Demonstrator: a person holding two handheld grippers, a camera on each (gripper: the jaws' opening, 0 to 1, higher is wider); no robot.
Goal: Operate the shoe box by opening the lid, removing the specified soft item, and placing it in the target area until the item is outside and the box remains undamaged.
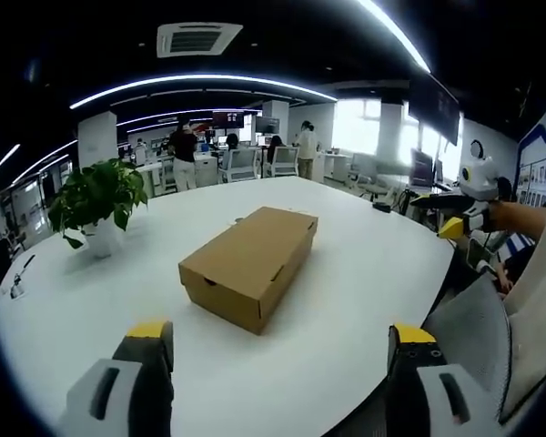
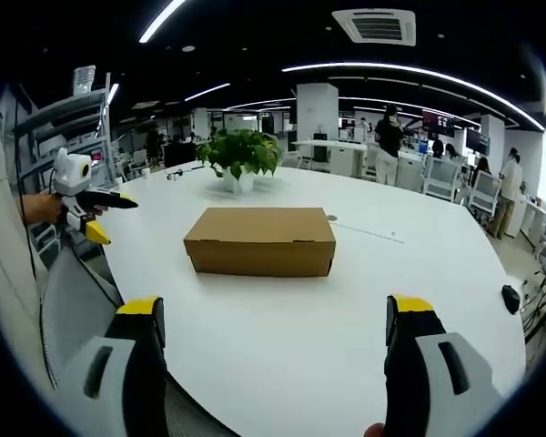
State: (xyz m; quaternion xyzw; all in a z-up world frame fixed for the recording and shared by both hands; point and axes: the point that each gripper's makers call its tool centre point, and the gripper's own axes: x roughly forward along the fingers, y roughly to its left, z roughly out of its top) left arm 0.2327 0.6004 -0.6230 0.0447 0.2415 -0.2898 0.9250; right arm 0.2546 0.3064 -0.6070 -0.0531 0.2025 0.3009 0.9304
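Box (image 2: pixel 260 240) shut on table (image 2: pixel 346 328), both my grippers (image 1: pixel 282 350) (image 2: pixel 271 323) wide open, empty, well back; I'd brace one side, lift lid edge gently.

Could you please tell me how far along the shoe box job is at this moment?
Nothing looks done: the shoe box sits shut on the white table. Nothing is in hand either; the left claw and right claw are open, short of it. Opening the lid, removing the soft item and placing it remain.
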